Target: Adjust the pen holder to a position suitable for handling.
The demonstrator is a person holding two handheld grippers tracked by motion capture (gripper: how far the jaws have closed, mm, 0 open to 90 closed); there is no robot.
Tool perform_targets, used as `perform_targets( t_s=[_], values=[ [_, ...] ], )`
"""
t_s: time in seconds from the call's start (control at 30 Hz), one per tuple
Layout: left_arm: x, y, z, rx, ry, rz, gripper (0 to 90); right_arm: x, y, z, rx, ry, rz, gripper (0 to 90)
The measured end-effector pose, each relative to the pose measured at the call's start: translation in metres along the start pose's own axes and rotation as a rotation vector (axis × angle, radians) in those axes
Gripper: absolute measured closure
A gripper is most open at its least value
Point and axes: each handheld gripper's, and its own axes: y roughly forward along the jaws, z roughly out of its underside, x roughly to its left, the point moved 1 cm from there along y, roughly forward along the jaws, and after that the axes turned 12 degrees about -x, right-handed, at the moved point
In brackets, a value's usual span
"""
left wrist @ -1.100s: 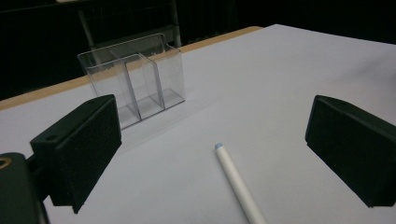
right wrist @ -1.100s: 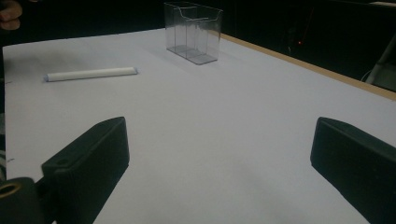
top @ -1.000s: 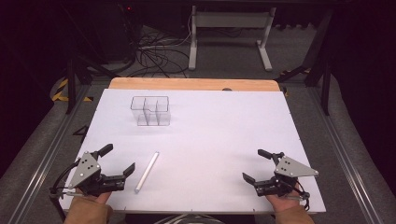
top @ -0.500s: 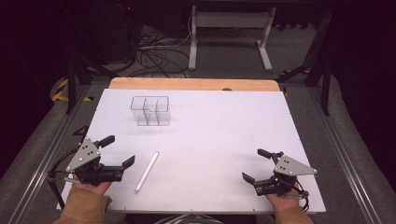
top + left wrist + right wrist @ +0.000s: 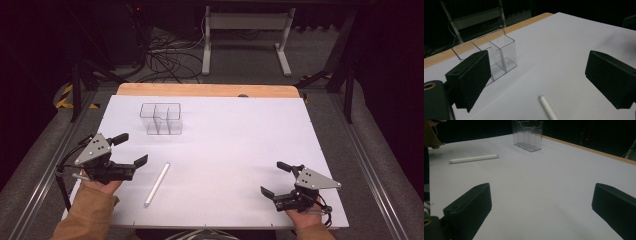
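Note:
A white pen-like stick (image 5: 157, 183) lies on the white table, near the front left. A clear plastic organizer with several compartments (image 5: 161, 119) stands empty toward the back left. My left gripper (image 5: 131, 148) is open, lifted a little, just left of the stick. In the left gripper view the stick's tip (image 5: 547, 107) lies low between the wide-apart jaws, and the organizer (image 5: 491, 55) is beyond the left jaw. My right gripper (image 5: 275, 177) is open near the front right, holding nothing. The right gripper view shows the stick (image 5: 473, 158) and the organizer (image 5: 527, 135) far off.
The white sheet (image 5: 235, 135) covers the table, with a wooden edge (image 5: 205, 90) along the back. Behind the table stand a metal frame and cables on the floor (image 5: 165, 55). Rails run along both sides.
My left gripper has lifted and moved forward and slightly right, toward the stick and organizer. The right gripper has barely moved. The stick lies where it was.

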Motion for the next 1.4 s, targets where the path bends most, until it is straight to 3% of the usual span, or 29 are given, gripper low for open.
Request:
perform_targets(
  t_s=[0.23,0.33,0.7,0.8,0.87,1.1,1.27,1.4],
  values=[
    [0.002,0.009,-0.001,-0.03,-0.026,0.047,11.8,0.0,0.0,0.001,0.001,-0.001,-0.01,3.4],
    [0.004,0.011,-0.003,-0.028,-0.003,0.064,14.6,0.0,0.0,0.001,0.001,0.0,-0.013,3.4],
    [0.021,0.031,-0.018,0.122,0.124,0.151,22.3,0.001,0.001,0.001,-0.002,0.0,-0.023,3.4],
    [0.03,0.04,-0.024,0.189,0.097,0.159,22.7,0.001,0.002,0.001,0.004,0.005,-0.029,3.4],
    [0.033,0.045,-0.026,0.22,0.104,0.143,22.5,0.001,0.002,0.002,0.004,0.006,-0.035,3.4],
    [0.042,0.064,-0.03,0.273,0.153,0.149,22.7,0.001,0.003,0.002,0.006,0.007,-0.041,3.4],
    [0.049,0.079,-0.03,0.338,0.122,0.183,24.4,0.001,0.003,0.003,0.007,0.008,-0.045,3.4],
    [0.052,0.088,-0.033,0.356,0.143,0.189,26.5,0.001,0.003,0.003,0.009,0.011,-0.051,3.4]
  ],
)
